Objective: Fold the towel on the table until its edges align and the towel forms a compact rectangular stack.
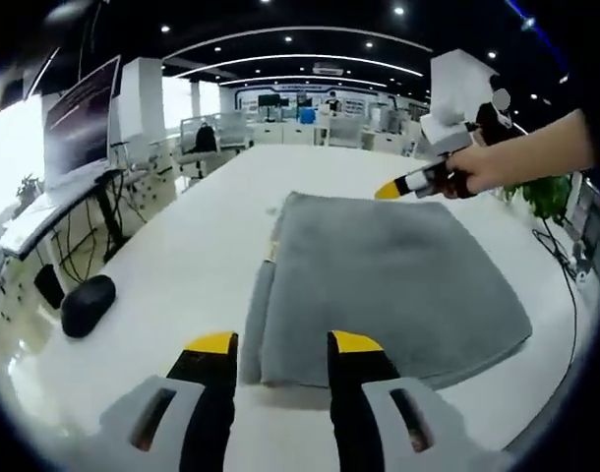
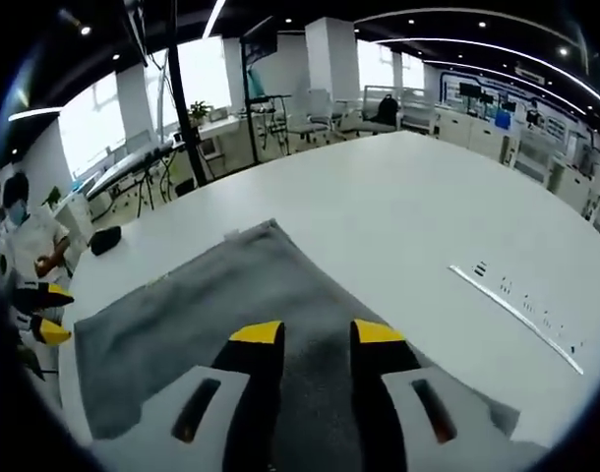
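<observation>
A grey towel (image 1: 389, 275) lies flat on the white table (image 1: 182, 246), folded at least once, with a lower layer peeking out along its left edge. My left gripper (image 1: 283, 344) hovers open just short of the towel's near edge, nothing between its yellow tips. A hand holds my right gripper (image 1: 403, 185) at the towel's far right corner. In the right gripper view, my right gripper (image 2: 317, 334) is open above the towel (image 2: 202, 305). At that view's far left edge, the left gripper (image 2: 39, 313) shows its yellow tips beside the towel.
A black mouse (image 1: 88, 303) (image 2: 105, 239) lies on the table left of the towel. A dark monitor (image 1: 79, 123) stands on a desk beyond the table's left edge. A long flush strip (image 2: 516, 305) runs across the tabletop. Office desks and chairs stand behind.
</observation>
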